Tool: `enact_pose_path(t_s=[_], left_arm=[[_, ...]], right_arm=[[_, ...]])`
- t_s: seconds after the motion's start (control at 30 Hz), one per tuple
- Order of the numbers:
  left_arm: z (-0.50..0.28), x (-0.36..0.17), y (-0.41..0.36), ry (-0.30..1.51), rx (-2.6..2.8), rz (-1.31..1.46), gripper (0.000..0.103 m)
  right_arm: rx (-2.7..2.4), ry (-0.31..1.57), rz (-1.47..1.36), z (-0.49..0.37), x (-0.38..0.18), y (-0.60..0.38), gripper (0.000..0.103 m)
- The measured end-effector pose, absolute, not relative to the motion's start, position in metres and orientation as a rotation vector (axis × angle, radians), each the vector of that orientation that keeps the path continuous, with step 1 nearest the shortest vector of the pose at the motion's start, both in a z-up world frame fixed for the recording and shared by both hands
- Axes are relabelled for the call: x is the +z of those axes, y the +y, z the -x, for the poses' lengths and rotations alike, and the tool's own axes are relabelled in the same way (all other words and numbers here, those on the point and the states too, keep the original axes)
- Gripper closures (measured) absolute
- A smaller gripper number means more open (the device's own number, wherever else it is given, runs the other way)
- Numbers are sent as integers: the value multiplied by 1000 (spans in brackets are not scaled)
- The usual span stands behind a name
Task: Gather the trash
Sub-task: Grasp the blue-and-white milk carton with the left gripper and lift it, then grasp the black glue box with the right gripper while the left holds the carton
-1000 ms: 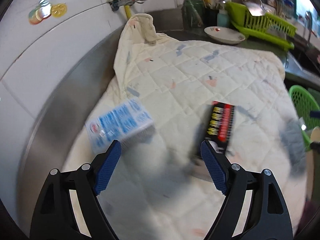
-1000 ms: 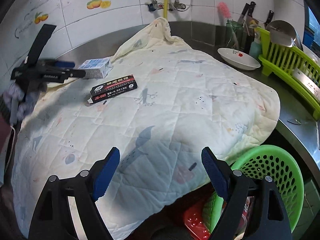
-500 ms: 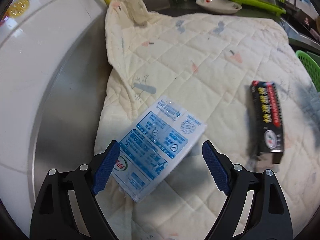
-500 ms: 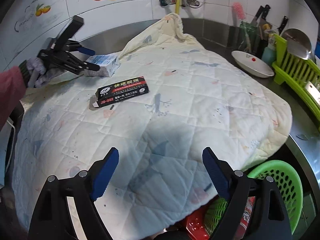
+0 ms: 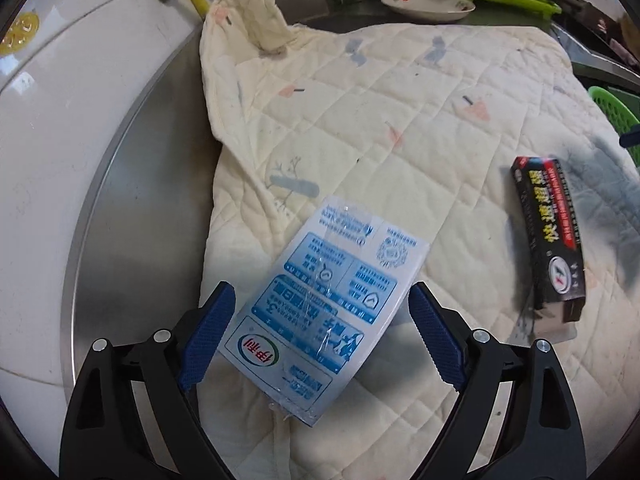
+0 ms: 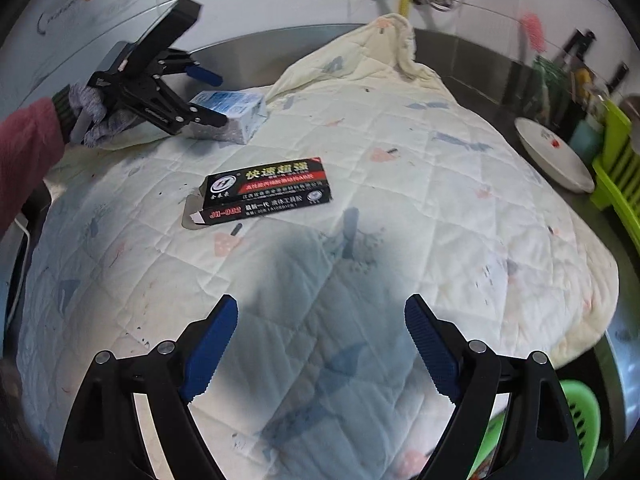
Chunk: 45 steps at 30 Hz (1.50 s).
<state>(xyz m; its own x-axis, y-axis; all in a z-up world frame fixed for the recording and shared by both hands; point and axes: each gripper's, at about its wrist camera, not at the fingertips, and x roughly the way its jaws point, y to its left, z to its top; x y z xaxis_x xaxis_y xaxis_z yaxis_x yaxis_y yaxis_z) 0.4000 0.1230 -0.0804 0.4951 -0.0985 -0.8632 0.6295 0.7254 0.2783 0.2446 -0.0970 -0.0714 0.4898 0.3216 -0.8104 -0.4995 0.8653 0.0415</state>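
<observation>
On the quilt (image 5: 400, 128), at about 6 o'clock in the left camera's view, a blue and white carton (image 5: 320, 312) lies flat between the two blue tips of the left tongs (image 5: 320, 336). The tips stand wide open on each side of the carton and do not squeeze it; I cannot tell if the left tip just touches its edge. A black box (image 5: 550, 236) lies at about 3 o'clock, well apart from the carton. I think the grab could go wrong here. The carton sits slanted between the tips, so when they shut they may push one corner and spin it away. The quilt is soft and lumpy, so the tips could pinch cloth too and drag it along. The carton also looks thin and shiny, so it may slip or squash. In the right camera's view, the left tongs (image 6: 224, 100) come in low from 10 o'clock, held by a gloved hand (image 6: 94, 116) and pointing down at the carton (image 6: 232, 114). The right tongs (image 6: 320, 340) hang above the quilt (image 6: 440, 200), wide open and holding nothing, with the black box (image 6: 266, 190) ahead at 12 o'clock. A green basket (image 6: 576, 420) peeks out at 5 o'clock.
</observation>
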Motion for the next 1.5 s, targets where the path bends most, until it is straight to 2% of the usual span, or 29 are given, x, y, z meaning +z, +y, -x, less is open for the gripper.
enact_pose_path(t_s=[0.43, 0.6, 0.87, 1.1, 1.23, 1.33, 1.5], left_arm=[[-412, -95, 123, 1013, -462, -631, 15], [-401, -92, 122, 971, -433, -580, 25], [-373, -86, 124, 942, -314, -465, 34], [-349, -80, 128, 944, -258, -389, 36], [-340, -72, 136, 940, -234, -330, 36], [-331, -66, 139, 927, -214, -303, 36], [-312, -57, 147, 910, -184, -269, 36]], right_arm=[[641, 941, 291, -277, -71, -81, 20], [666, 925, 335, -280, -71, -75, 18], [720, 919, 375, -295, -71, -66, 18], [796, 908, 468, -310, -77, -52, 17], [838, 872, 550, -315, -78, -42, 16], [875, 816, 598, -318, -73, -35, 12], [953, 769, 685, -327, -71, -16, 11]])
